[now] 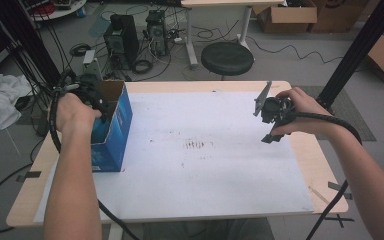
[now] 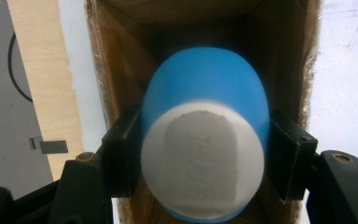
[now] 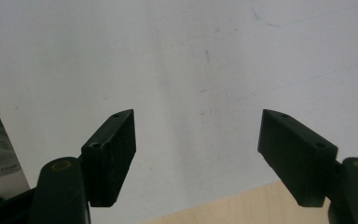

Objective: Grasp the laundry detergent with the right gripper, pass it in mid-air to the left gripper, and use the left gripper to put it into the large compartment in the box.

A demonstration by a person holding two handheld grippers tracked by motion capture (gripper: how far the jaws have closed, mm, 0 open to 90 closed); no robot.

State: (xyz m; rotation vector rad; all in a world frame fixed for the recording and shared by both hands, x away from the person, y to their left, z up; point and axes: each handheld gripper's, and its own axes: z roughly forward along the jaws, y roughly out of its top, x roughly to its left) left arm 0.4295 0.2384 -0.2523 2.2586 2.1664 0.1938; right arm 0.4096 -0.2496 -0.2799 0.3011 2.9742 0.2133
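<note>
A blue cardboard box [image 1: 112,127] with an open top stands at the left of the white table sheet [image 1: 205,150]. My left gripper [image 1: 87,97] reaches down into it from above, held by the person's left hand. In the left gripper view the gripper [image 2: 205,154] is shut on a blue cup with a white base [image 2: 204,140], both pads pressing its sides, with the box's brown inner walls [image 2: 121,70] around it. My right gripper [image 1: 272,117] hovers over the sheet's right part. Its jaws stand open in the right gripper view [image 3: 196,158], with nothing between them.
The wooden table's edge [image 1: 320,165] frames the white sheet. Behind the table stand a black stool [image 1: 227,57], computer towers [image 1: 122,40] and cardboard boxes [image 1: 287,17]. A black post [image 1: 352,55] rises at the right. Cables trail from both grippers.
</note>
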